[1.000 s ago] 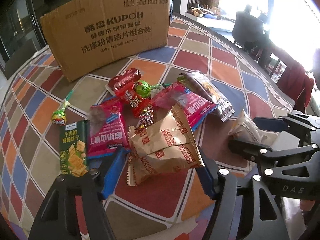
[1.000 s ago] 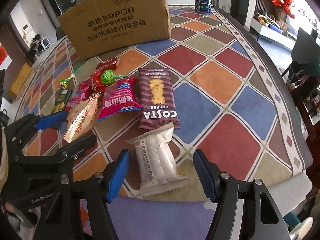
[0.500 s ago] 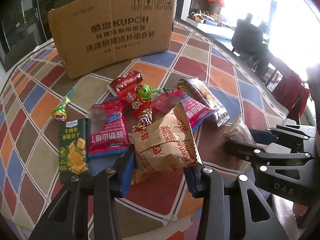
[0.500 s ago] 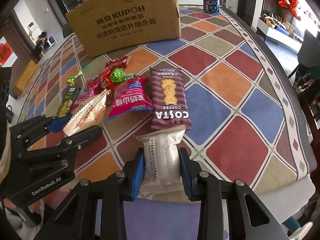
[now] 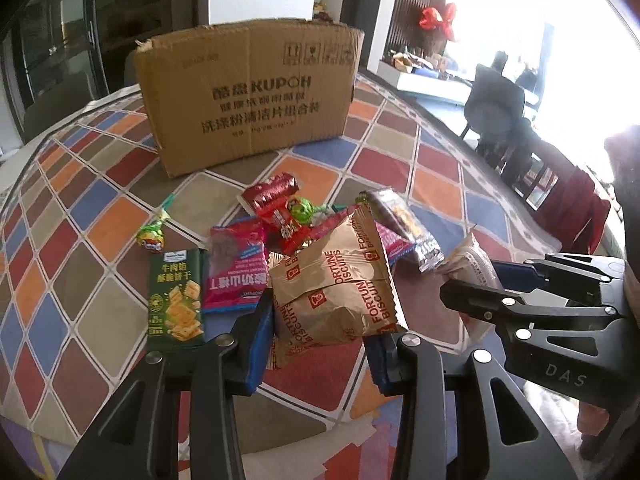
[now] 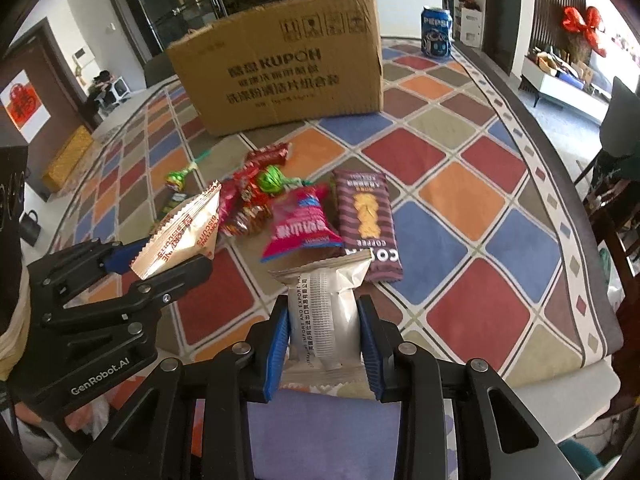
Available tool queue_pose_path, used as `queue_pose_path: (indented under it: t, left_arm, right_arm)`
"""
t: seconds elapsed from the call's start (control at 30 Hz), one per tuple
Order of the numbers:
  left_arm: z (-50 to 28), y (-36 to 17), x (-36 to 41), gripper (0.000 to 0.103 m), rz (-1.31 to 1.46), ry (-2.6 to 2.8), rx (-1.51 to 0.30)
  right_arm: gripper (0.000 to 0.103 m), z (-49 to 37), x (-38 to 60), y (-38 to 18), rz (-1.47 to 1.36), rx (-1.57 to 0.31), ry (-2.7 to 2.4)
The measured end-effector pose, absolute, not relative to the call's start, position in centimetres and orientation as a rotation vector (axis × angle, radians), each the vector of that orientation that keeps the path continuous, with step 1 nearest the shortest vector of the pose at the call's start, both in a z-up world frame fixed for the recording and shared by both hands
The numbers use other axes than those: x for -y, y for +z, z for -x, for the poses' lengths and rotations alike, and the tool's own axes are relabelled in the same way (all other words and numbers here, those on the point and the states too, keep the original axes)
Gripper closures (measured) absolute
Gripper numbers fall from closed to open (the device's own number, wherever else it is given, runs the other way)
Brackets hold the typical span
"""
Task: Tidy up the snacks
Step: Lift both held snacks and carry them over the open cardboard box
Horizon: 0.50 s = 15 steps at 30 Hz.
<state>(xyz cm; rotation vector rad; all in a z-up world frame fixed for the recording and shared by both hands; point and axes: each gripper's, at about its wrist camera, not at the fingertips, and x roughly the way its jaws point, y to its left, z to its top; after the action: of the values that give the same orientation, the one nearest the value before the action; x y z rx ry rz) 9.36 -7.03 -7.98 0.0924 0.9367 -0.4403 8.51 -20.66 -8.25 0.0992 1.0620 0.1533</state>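
Observation:
My left gripper point(image 5: 320, 340) is shut on a tan Fortune Biscuits packet point(image 5: 336, 284) and holds it lifted above the table. My right gripper point(image 6: 323, 344) is shut on a white snack packet point(image 6: 324, 300), also lifted. Each gripper shows in the other's view: the right with the white packet point(image 5: 472, 264), the left with the tan packet point(image 6: 184, 232). On the tablecloth lie a Costa Coffee pack point(image 6: 366, 216), pink packets point(image 5: 236, 272) point(image 6: 302, 224), a green cracker pack point(image 5: 176, 296), red wrappers point(image 5: 272, 196) and lollipops point(image 5: 150, 236).
A large open-topped cardboard box point(image 5: 248, 92) stands behind the snacks; it also shows in the right wrist view point(image 6: 280, 68). A Pepsi can point(image 6: 437, 36) stands to its right. The table edge point(image 6: 568, 208) curves at the right, with chairs point(image 5: 576, 208) beyond.
Both grippers closed on their packets, the left on the tan biscuits and the right on the white pack, and lifted them up off the table toward the box.

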Motion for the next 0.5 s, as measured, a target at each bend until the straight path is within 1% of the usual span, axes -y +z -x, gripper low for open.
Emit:
queue_pose_path:
  t: [0.23,0.5]
  left_arm:
    - [-9.5,-6.3,6.2,0.063,-0.043,-0.428,-0.901]
    - [-11.5,-3.9,5.6,0.063,-0.016,-0.389,-0.84]
  right_arm:
    - [0.069,-8.9,20.2,-6.3,-0.096,-0.999,0.175]
    - [0.069,-10.6,19.7,-4.1,-0.092,-0.909,0.195]
